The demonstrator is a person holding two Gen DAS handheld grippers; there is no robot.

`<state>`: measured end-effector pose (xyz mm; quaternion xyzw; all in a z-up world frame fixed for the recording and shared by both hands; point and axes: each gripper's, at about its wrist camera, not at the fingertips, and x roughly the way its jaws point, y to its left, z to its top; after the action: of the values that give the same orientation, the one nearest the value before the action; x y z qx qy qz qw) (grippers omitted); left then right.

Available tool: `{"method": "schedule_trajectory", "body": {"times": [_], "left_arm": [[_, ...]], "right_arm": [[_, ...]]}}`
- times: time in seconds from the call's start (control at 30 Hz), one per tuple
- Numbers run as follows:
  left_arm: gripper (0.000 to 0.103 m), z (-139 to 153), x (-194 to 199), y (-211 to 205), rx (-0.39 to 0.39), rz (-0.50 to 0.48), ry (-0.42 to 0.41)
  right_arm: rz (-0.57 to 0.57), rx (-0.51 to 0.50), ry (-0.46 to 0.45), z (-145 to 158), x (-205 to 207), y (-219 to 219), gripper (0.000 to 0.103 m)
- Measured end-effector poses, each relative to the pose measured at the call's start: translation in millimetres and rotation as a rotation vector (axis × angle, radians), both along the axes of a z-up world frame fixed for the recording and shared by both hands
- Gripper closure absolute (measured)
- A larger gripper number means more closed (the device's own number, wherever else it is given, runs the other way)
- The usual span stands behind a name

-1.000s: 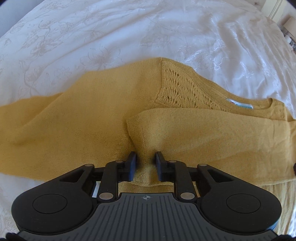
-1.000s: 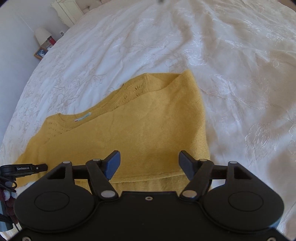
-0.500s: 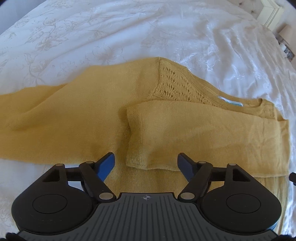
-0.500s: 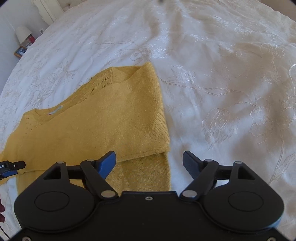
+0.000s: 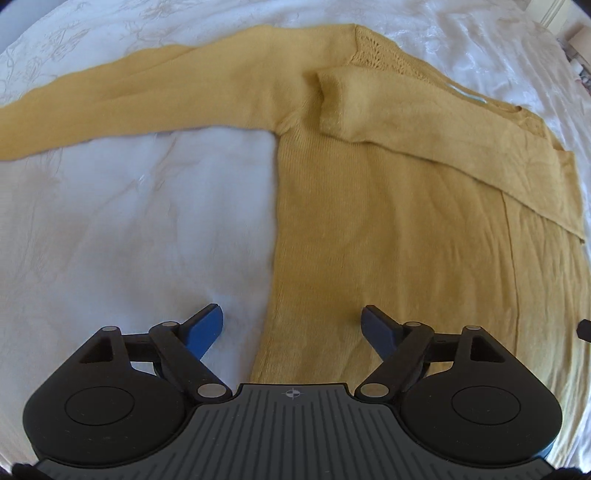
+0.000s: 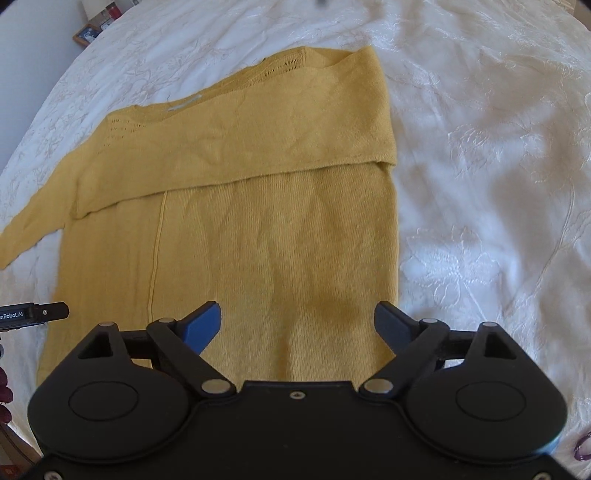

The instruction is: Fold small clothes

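Note:
A mustard yellow knit sweater (image 5: 388, 221) lies flat on the white bedspread (image 5: 129, 221). One sleeve (image 5: 424, 122) is folded across the chest; the other sleeve (image 5: 129, 99) stretches out to the left. My left gripper (image 5: 293, 328) is open and empty, over the sweater's left side edge near the hem. In the right wrist view the sweater (image 6: 240, 240) fills the middle, with the folded sleeve (image 6: 258, 140) across its top. My right gripper (image 6: 297, 325) is open and empty, over the lower right part of the sweater.
The embroidered white bedspread (image 6: 480, 184) spreads all around the sweater. A bedside shelf with small items (image 6: 96, 22) is at the far top left. The left gripper's tip (image 6: 33, 312) shows at the right wrist view's left edge.
My left gripper let go of the folded sleeve's cuff and opened. Both grippers have drawn back toward the sweater's hem, so more of its body now shows.

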<state>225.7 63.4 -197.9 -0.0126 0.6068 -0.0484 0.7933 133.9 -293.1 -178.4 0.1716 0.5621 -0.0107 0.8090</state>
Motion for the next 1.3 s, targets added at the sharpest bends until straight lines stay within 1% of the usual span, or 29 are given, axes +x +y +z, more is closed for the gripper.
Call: {"method": "schedule_trajectory", "body": {"times": [0.17, 0.2, 0.27, 0.4, 0.43, 0.53, 0.6, 0.7, 0.8, 0.87, 0.97, 1.1, 1.23, 1.3], "left_arm": [[0.018, -10.0, -22.9, 11.6, 0.024, -0.025, 0.026], [0.012, -12.9, -26.8, 14.6, 0.023, -0.022, 0.034], [0.006, -17.0, -29.1, 20.2, 0.016, -0.014, 0.037], [0.006, -18.4, -26.9, 27.9, -0.020, -0.015, 0.023], [0.006, -16.3, -25.5, 30.5, -0.029, -0.011, 0.014], [0.006, -5.5, -20.8, 49.1, -0.077, 0.039, -0.037], [0.006, 2.7, -13.5, 66.8, -0.108, 0.092, -0.072], [0.006, 12.1, -0.7, 98.2, -0.118, 0.158, -0.114], [0.006, 19.1, 10.7, 130.3, -0.087, 0.231, -0.160], [0.006, 23.9, 23.7, 154.9, -0.069, 0.276, -0.182], [0.006, 29.6, 43.5, 190.7, -0.040, 0.324, -0.210], [0.006, 36.1, 70.1, 224.7, 0.023, 0.332, -0.237], [0.006, 42.1, 91.9, 257.5, 0.090, 0.308, -0.257], [0.006, 43.6, 104.8, 269.1, 0.117, 0.295, -0.266]], "right_arm": [[0.047, -0.038, 0.095, -12.6, -18.7, 10.9, 0.011], [0.054, -0.040, 0.108, -15.2, -21.7, 11.9, 0.010], [0.073, -0.048, 0.125, -19.2, -25.4, 15.4, 0.007], [0.114, -0.073, 0.140, -26.1, -28.8, 27.4, 0.001], [0.123, -0.086, 0.142, -27.6, -28.4, 31.5, 0.001], [0.123, -0.112, 0.145, -29.7, -27.8, 38.7, 0.001], [0.109, -0.117, 0.144, -31.7, -27.8, 43.2, 0.001], [0.096, -0.127, 0.146, -33.9, -27.3, 46.9, 0.001], [0.078, -0.127, 0.155, -34.7, -24.7, 49.7, 0.001], [0.045, -0.107, 0.151, -28.8, -16.7, 50.3, 0.001], [-0.023, -0.062, 0.106, -14.6, -7.4, 50.5, 0.001], [-0.063, -0.025, 0.025, 8.2, 10.9, 63.2, 0.001], [-0.030, -0.002, -0.030, 26.3, 32.5, 82.9, 0.001], [0.000, 0.003, -0.047, 29.5, 43.8, 91.6, 0.001]]}}
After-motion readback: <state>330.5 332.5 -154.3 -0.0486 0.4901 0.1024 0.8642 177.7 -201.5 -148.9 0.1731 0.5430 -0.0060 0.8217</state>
